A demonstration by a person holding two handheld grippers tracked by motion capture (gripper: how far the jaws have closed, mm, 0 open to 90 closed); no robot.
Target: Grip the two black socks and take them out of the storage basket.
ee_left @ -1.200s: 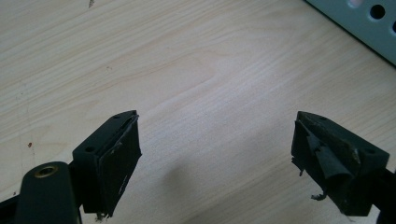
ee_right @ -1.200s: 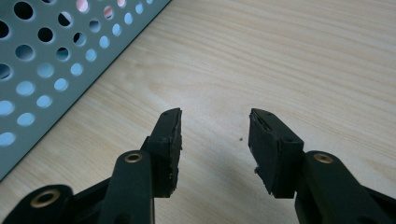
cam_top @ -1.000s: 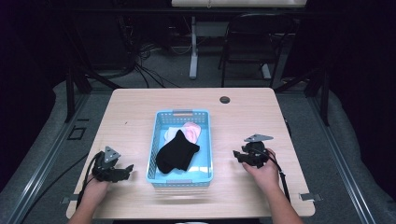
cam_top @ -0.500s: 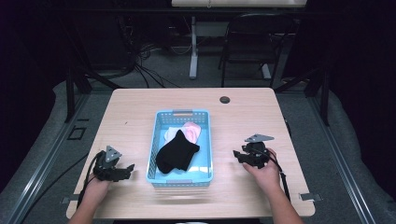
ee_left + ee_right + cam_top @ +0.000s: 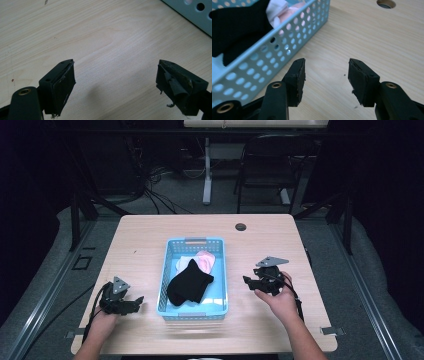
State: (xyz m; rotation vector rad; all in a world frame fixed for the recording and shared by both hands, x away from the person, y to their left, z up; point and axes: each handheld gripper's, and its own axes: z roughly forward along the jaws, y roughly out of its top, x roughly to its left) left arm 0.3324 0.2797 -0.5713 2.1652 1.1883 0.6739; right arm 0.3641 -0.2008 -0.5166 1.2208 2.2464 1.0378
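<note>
A light blue perforated basket (image 5: 195,241) stands in the middle of the wooden table. A black sock (image 5: 190,282) lies in it, over a pink and white sock (image 5: 204,260). My left gripper (image 5: 135,301) rests low at the basket's front left, open over bare wood (image 5: 116,63), with a basket corner (image 5: 195,15) just beyond it. My right gripper (image 5: 248,281) is held to the right of the basket and points toward its wall (image 5: 274,50). Its jaws (image 5: 327,62) have just been opening and stand open with nothing between them. The black sock (image 5: 237,27) and the pink sock (image 5: 284,12) show over the rim.
A round cable hole (image 5: 240,226) sits in the table's far edge, right of centre (image 5: 386,3). Behind the table stand a chair (image 5: 272,165) and a desk leg, with cables on the floor. Bare wood lies on both sides of the basket.
My right hand has lifted its gripper slightly off the table beside the basket. The left hand, the basket and the socks have not moved.
</note>
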